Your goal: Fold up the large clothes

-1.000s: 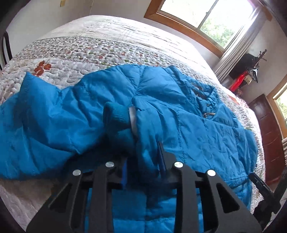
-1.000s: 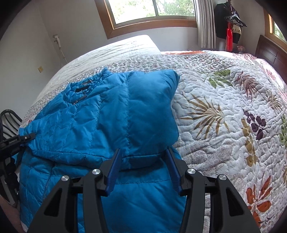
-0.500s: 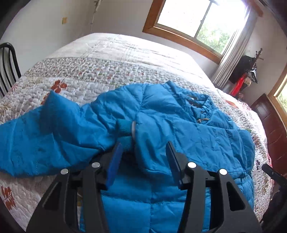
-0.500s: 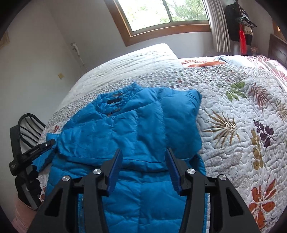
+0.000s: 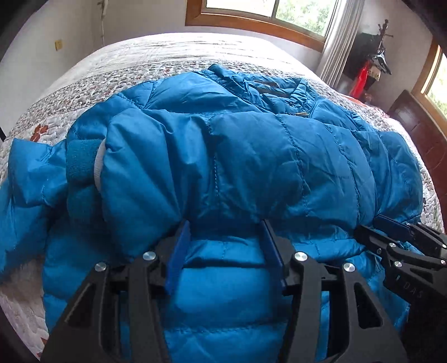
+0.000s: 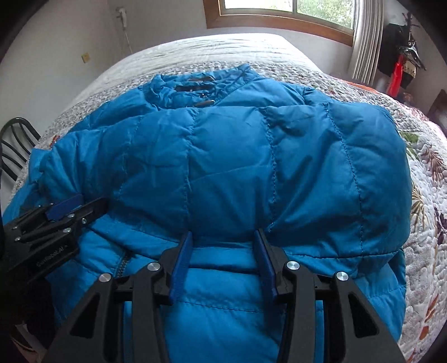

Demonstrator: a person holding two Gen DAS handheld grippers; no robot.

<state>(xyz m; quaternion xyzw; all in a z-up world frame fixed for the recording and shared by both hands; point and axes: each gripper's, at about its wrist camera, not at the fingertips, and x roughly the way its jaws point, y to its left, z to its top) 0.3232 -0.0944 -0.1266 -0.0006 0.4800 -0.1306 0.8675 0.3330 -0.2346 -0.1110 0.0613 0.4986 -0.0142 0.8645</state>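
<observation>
Both sleeves lie across the blue jacket (image 5: 251, 156) as left gripper (image 5: 226, 251) and right gripper (image 6: 223, 257) hover unclenched, probably lining up the hem-to-collar fold.

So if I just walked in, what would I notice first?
The big bright blue puffy jacket, spread over the middle of the flowery quilt on the bed with its sleeves folded across the front. Next, the two black grabbers at its near edge: the left gripper and the right gripper, both with their blue fingers apart. Behind the bed there's a wood-framed window.
</observation>
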